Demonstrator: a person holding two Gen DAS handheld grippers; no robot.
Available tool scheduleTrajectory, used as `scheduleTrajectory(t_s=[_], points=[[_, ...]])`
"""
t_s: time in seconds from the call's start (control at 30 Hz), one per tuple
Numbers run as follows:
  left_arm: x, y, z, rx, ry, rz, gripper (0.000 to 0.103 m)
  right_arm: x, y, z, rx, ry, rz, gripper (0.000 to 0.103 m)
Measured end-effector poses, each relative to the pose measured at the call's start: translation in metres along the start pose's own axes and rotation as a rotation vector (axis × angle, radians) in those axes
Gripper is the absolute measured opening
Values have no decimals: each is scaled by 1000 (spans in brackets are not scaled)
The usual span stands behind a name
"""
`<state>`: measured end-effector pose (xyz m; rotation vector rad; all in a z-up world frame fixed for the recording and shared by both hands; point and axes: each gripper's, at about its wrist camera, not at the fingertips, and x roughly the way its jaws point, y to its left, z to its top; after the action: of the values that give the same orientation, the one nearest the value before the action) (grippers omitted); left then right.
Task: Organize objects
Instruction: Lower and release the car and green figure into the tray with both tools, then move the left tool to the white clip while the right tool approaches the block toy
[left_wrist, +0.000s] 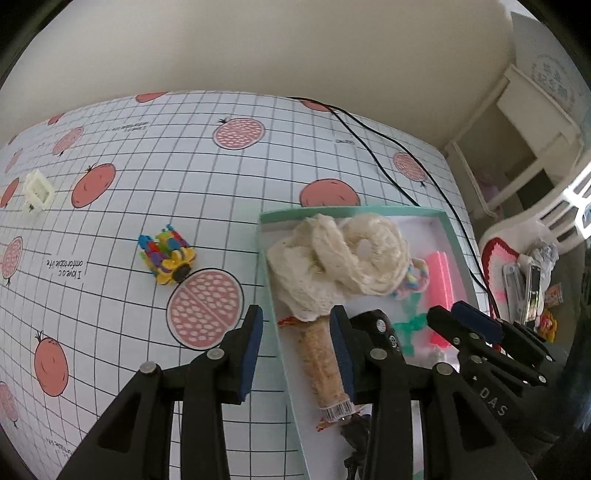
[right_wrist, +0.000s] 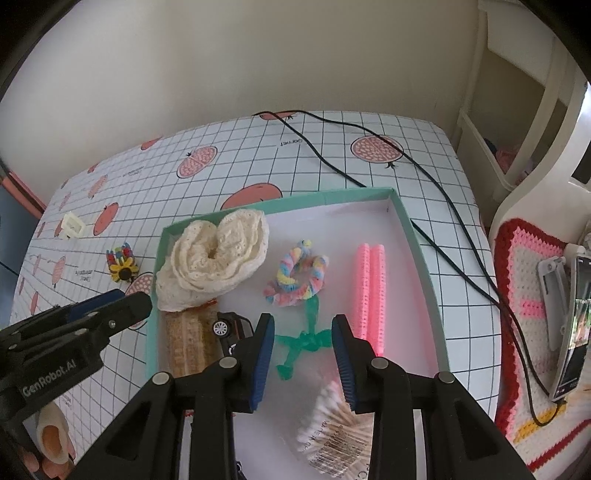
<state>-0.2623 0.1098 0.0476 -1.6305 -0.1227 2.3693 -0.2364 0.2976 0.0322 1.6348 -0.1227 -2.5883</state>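
Two tools hang spread and empty over a teal box (right_wrist: 413, 243): the left tool (left_wrist: 297, 350) at its left wall, the right tool (right_wrist: 303, 354) inside. The box holds a cream lace bundle (right_wrist: 218, 266), pastel pipe-cleaner flower (right_wrist: 295, 277), pink combs (right_wrist: 369, 291), toy car (right_wrist: 227, 326) and cotton swabs (right_wrist: 332, 421). "GenRobot.AI" marks the left tool; a yellow flower clip (left_wrist: 168, 258) lies on the counter (left_wrist: 221, 206), whose grid cloth bears pomegranate prints.
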Motion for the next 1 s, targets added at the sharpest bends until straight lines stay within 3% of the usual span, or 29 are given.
scheduleTrajectory(t_s=[0.07, 0.27, 0.4, 0.53, 0.6, 1.0], points=[[1, 4, 1, -12, -4, 6, 58, -1, -1, 0, 2, -5, 0, 36], [1, 16, 4, -53, -23, 37, 79, -1, -2, 0, 15, -8, -11, 39], [-1, 24, 4, -80, -46, 48, 87, -1, -2, 1, 17, -11, -15, 50], [0, 31, 4, -105, -54, 42, 88, -1, -3, 2, 23, -19, -17, 62], [0, 35, 5, -125, -59, 40, 100, -2, -3, 2, 26, -22, -18, 65], [2, 46, 5, -162, -70, 54, 100, 0, -7, 3, 53, -26, -14, 94]])
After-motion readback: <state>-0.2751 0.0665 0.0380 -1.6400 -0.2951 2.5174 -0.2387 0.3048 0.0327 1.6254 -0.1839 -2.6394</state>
